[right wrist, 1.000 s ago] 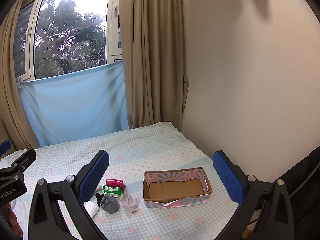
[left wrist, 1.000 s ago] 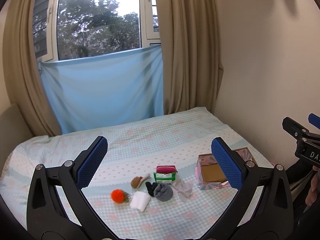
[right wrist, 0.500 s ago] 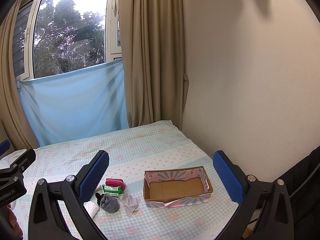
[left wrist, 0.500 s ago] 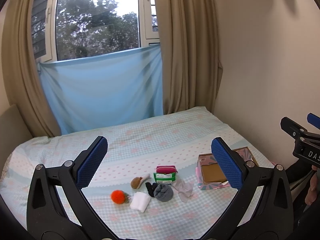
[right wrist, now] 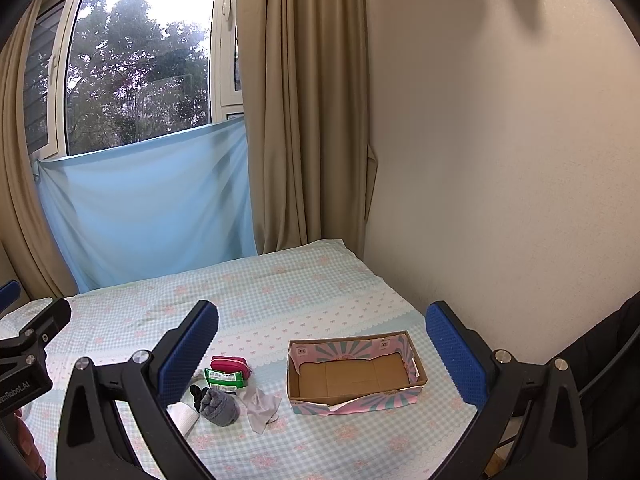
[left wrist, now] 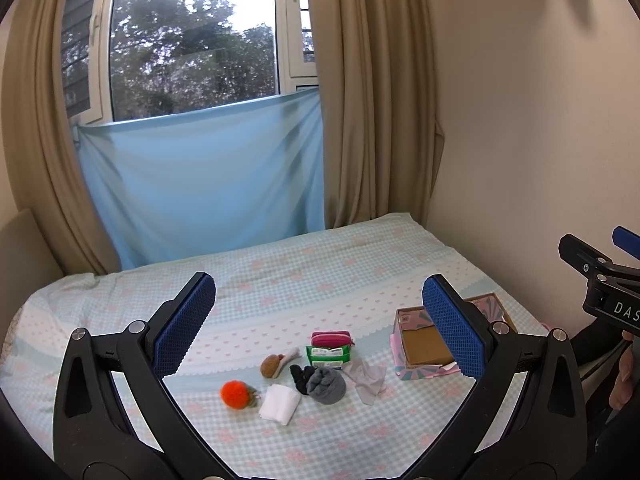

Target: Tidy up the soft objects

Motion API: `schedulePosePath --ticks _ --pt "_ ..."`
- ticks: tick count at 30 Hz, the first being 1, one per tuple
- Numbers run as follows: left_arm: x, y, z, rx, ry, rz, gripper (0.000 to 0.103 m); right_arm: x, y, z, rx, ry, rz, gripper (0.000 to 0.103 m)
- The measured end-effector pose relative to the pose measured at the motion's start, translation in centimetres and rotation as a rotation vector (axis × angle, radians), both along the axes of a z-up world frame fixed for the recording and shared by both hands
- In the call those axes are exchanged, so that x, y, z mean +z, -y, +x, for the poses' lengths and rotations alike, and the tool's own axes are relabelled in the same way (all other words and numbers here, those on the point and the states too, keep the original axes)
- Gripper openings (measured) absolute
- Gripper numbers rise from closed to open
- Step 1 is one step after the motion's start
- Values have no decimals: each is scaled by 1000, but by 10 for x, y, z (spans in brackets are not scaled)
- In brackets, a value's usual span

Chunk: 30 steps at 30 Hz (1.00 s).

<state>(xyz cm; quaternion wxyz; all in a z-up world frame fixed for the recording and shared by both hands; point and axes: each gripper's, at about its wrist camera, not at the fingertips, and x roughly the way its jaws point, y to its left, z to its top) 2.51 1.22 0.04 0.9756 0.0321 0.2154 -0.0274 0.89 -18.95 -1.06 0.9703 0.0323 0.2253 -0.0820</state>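
Observation:
Several soft things lie together on the bed: an orange pom-pom [left wrist: 237,395], a folded white cloth [left wrist: 279,403], a grey rolled sock [left wrist: 327,385] [right wrist: 219,401], a brown plush [left wrist: 273,365], a green tissue pack [left wrist: 329,356] [right wrist: 224,378], a pink pouch [left wrist: 331,338] [right wrist: 229,363] and a pale crumpled cloth [left wrist: 367,377] [right wrist: 261,402]. An empty pink cardboard box [right wrist: 416,371] [left wrist: 400,364] stands to their right. My left gripper [left wrist: 319,324] and right gripper [right wrist: 322,349] are both open and empty, held well above and short of the bed.
The bed [right wrist: 280,292] has a checked pale sheet and meets the wall [right wrist: 500,160] on the right. A window, beige curtains [right wrist: 304,120] and a blue cloth [left wrist: 208,184] stand behind it. Dark clothing [right wrist: 608,360] hangs at the right edge.
Both views have shifted only slightly. The objects on the bed have not moved and both grippers stay open.

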Motion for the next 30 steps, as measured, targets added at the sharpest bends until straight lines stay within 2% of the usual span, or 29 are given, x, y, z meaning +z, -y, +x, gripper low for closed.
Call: schedulePosePath --ticks 22,27,30 --pt "-2 2 0 20 -32 -21 103 -2 7 7 22 -26 4 103" --pt "-20 -8 -3 71 -75 -22 103 -20 5 15 83 -65 12 103" --pt "-41 -20 -3 94 -124 -21 103 -43 -4 25 138 -107 26 103"
